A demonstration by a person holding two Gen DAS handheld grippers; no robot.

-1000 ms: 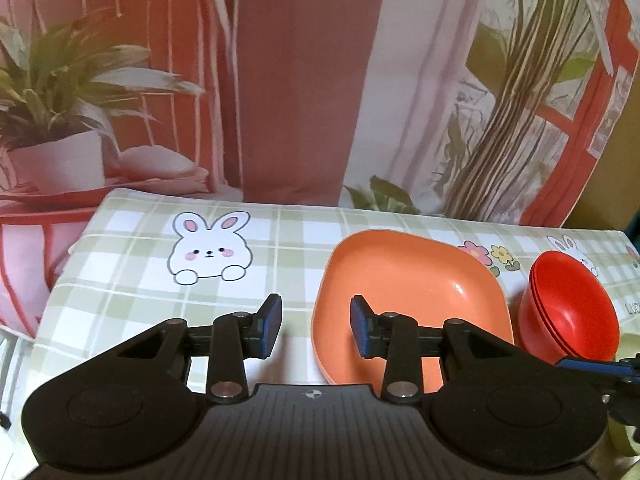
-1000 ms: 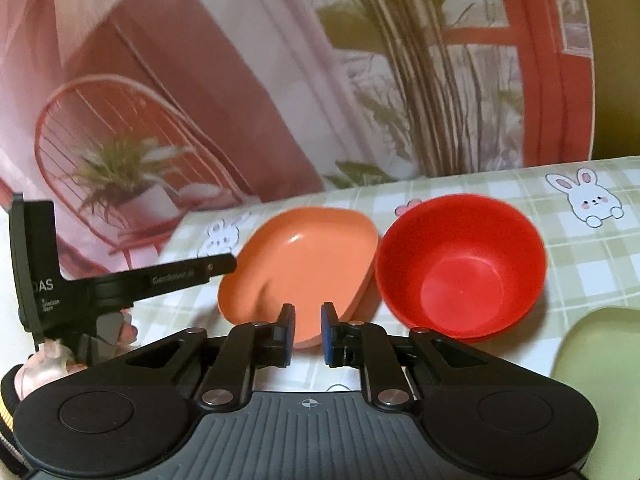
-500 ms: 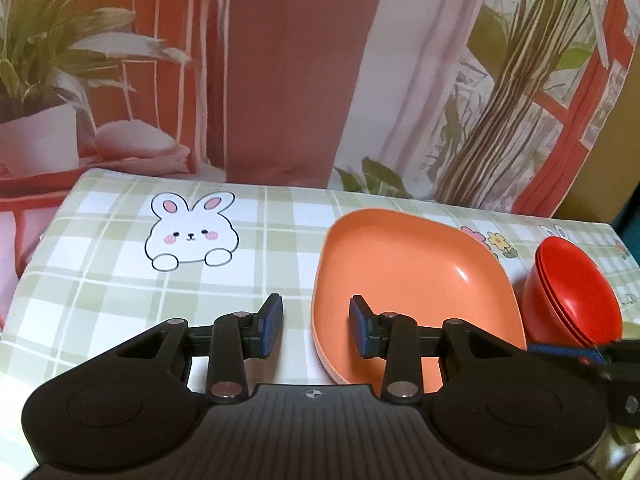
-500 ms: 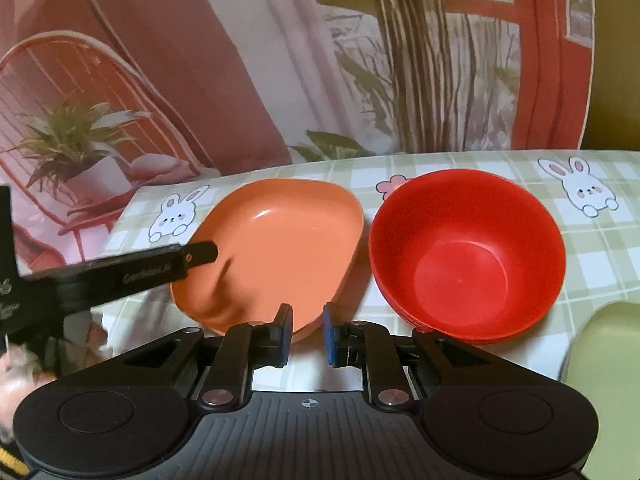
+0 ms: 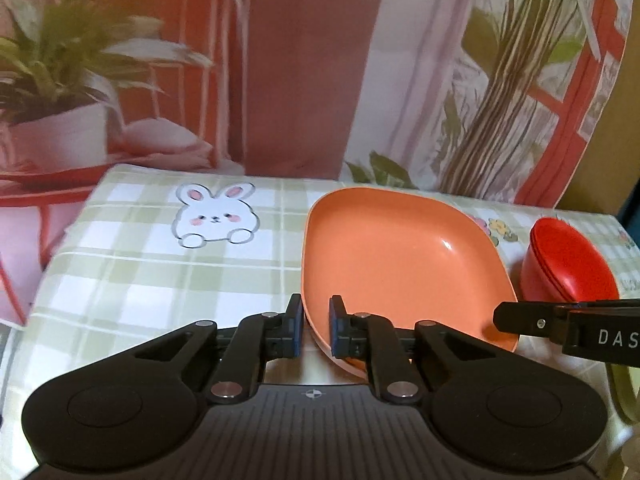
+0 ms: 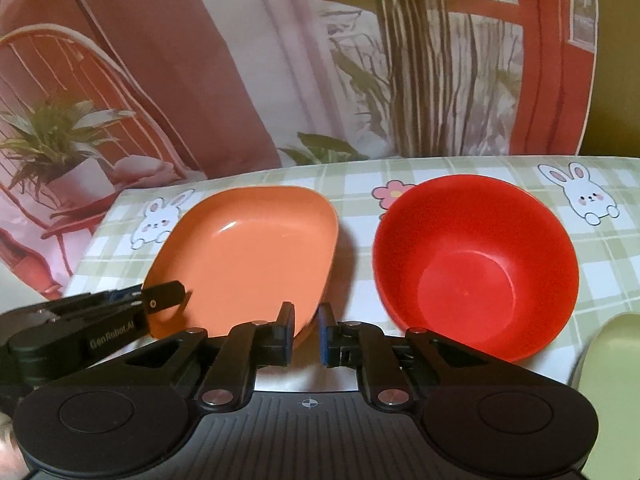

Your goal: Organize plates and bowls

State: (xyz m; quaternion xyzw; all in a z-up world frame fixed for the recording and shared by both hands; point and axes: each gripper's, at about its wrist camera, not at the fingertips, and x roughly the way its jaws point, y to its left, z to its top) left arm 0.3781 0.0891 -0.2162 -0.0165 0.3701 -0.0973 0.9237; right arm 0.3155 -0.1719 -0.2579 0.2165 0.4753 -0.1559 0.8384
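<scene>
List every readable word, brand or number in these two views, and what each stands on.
"DAS": white letters, cut off by the frame edge, on the black right tool seen from the left wrist.
"GenRobot.AI": pale letters on the black left tool seen from the right wrist.
Grey print at the green checked tablecloth's right edge: too small to read.

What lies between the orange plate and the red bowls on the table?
Nothing: the right wrist view shows only bare checked tablecloth between the orange plate and the red bowls.
</scene>
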